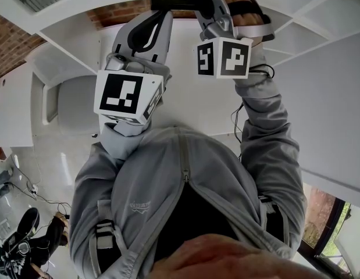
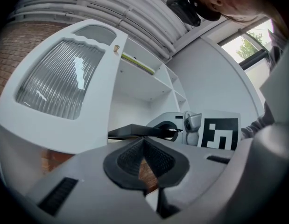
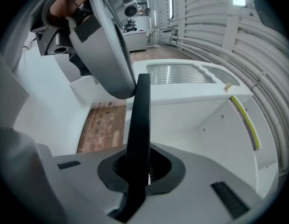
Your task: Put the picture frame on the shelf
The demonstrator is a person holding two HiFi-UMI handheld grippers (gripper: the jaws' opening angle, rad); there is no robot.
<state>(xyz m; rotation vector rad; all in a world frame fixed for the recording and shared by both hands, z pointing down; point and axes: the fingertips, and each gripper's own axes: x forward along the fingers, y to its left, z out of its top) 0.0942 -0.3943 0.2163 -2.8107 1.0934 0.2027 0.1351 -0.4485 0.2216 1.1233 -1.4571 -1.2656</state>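
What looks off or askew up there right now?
Nothing stands out. The picture frame is clamped edge-on in the right gripper, looks undamaged, and is raised at the white shelf, not yet set down.

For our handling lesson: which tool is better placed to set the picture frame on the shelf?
Right, probably. The right tool is shut on the picture frame, raised by the white shelf. The left tool is closed, tips only at the frame's edge.
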